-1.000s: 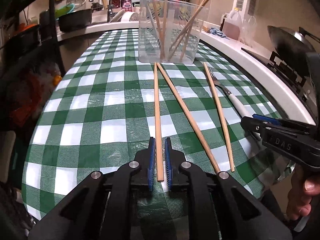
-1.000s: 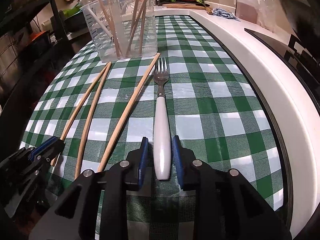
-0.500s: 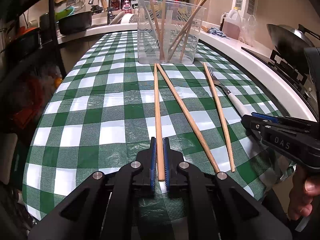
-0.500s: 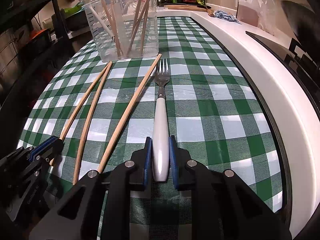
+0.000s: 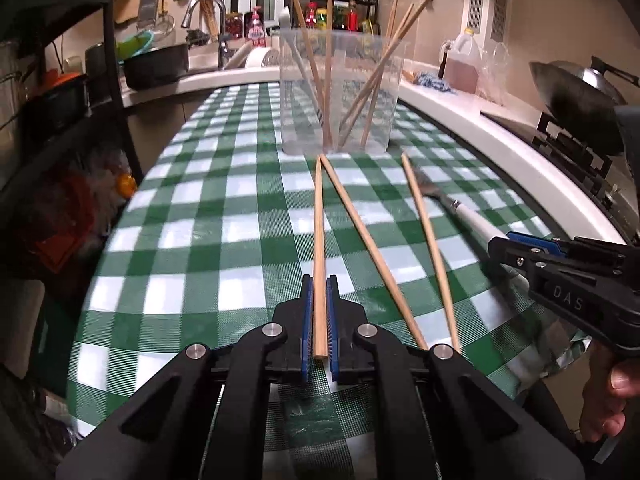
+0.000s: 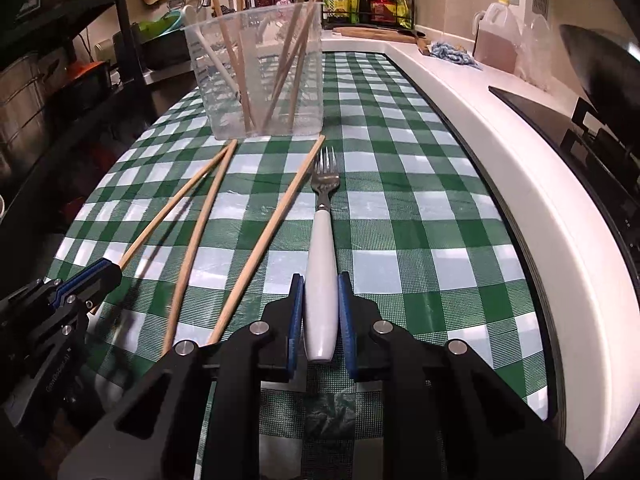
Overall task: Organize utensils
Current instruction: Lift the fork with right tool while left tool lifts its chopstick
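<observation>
On checked tablecloth (image 5: pixel 208 240): left gripper (image 5: pixel 319 292) jaws clamp chopstick (image 5: pixel 319 240), right gripper (image 6: pixel 320 296) fork (image 6: pixel 322 256)

three chopsticks (image 5: pixel 362 240) on cloth, one fork (image 6: pixel 322 256), one container (image 5: pixel 340 92)

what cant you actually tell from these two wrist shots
- Left wrist view: the near ends of two loose chopsticks run behind the left gripper.
- Left wrist view: the fork handle's end is hidden by the right gripper.
- Right wrist view: container contents blur through the cloudy plastic; chopstick tops are cut off by the top edge.
- Both views: whether either held piece has left the tablecloth.
</observation>
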### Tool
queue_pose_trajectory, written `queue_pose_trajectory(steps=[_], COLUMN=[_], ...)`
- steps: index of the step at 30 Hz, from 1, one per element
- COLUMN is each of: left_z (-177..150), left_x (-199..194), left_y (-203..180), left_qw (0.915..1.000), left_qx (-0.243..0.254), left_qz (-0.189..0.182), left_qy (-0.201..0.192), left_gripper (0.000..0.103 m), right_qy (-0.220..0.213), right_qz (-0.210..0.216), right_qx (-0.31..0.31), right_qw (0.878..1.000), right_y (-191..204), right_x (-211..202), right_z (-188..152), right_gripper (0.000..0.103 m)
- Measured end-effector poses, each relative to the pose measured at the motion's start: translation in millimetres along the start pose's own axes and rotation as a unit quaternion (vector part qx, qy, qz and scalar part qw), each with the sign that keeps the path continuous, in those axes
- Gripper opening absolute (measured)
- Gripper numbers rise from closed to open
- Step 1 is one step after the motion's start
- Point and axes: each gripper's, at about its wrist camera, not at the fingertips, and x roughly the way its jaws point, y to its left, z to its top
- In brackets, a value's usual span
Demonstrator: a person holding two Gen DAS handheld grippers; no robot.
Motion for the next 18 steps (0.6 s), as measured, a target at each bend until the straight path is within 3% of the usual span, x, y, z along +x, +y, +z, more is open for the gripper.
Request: queue_pose_trajectory(steps=[18], left_z=[16.4], left_x=[-59.8], left_y=[7.5], left_qw=[0.9965], left_qx=[-0.008], left_qz=[0.008], left_qy=[-0.083], left_gripper=[0.006], right_qy=[-0.06], right_qz=[-0.003], right_qx=[-0.013], right_qw=[0.998], right_y=[-6.9], right_x=[-77.1], right_z=[15.3], right_gripper=[0.017])
